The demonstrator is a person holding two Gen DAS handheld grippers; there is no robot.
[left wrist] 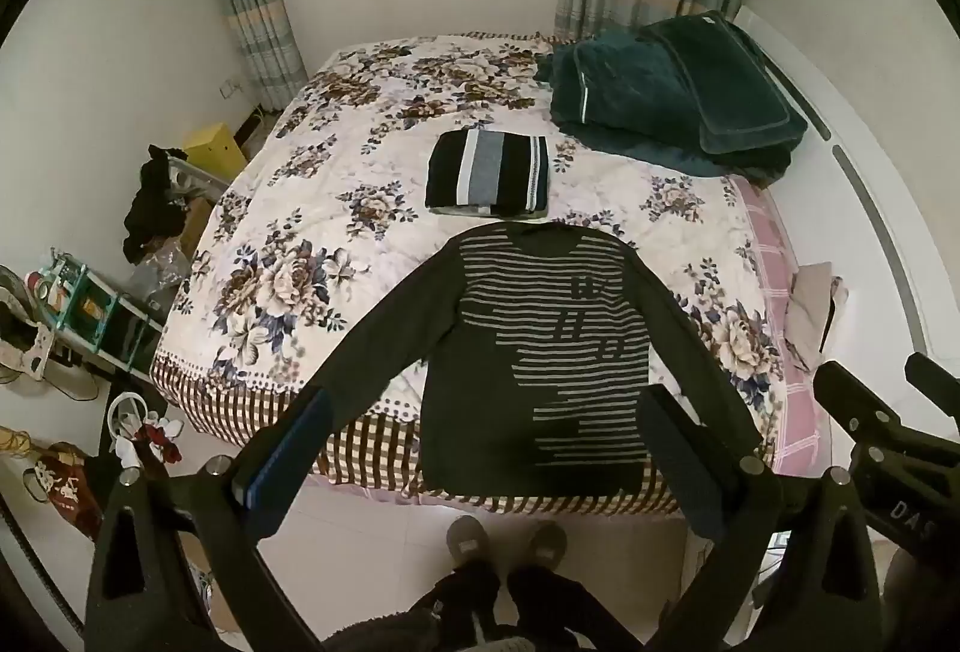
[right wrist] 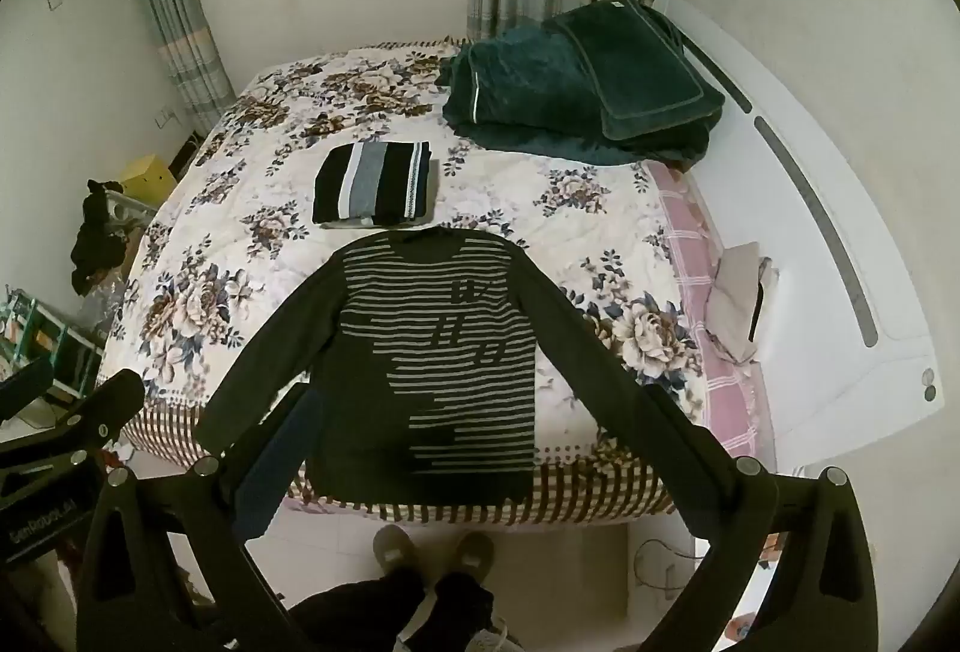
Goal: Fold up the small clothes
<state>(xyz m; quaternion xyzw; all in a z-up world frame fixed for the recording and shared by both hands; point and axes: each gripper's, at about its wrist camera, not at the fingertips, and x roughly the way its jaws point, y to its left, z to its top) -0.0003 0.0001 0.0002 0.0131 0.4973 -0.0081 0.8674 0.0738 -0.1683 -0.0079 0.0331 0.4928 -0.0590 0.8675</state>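
Dark striped sweater (left wrist: pixel 534 352) lies flat, front up, at the foot of the bed (left wrist: pixel 288 244), both sleeves spread out & down; its hem hangs slightly over the checkered bed edge, above my slippers (left wrist: pixel 507 538). Beyond the collar, close by but whether touching I can't tell, sits a folded striped garment (left wrist: pixel 487 175); a green blanket (left wrist: pixel 654 93) is heaped at the far right corner. My left claw (left wrist: pixel 480 454) is held above the sweater w/ fingers wide apart, holding nothing; my right claw (right wrist: pixel 474 448) likewise, fingers apart & empty. Risks, as I judge them: (1) the hem overhang means a tug toward me could drag the whole sweater off the bed onto the floor; (2) the quilt under it looks soft, so a low pinch at sleeve or shoulder may catch the quilt too, lifting both & wrinkling the layout; (3) grabbing only the top layer would leave the back panel behind, giving a skewed fold; (4) a sleeve swung too far toward the collar could nudge the folded garment & undo it; (5) the two claws sit close side by side, so crossing paths may cause a bump.
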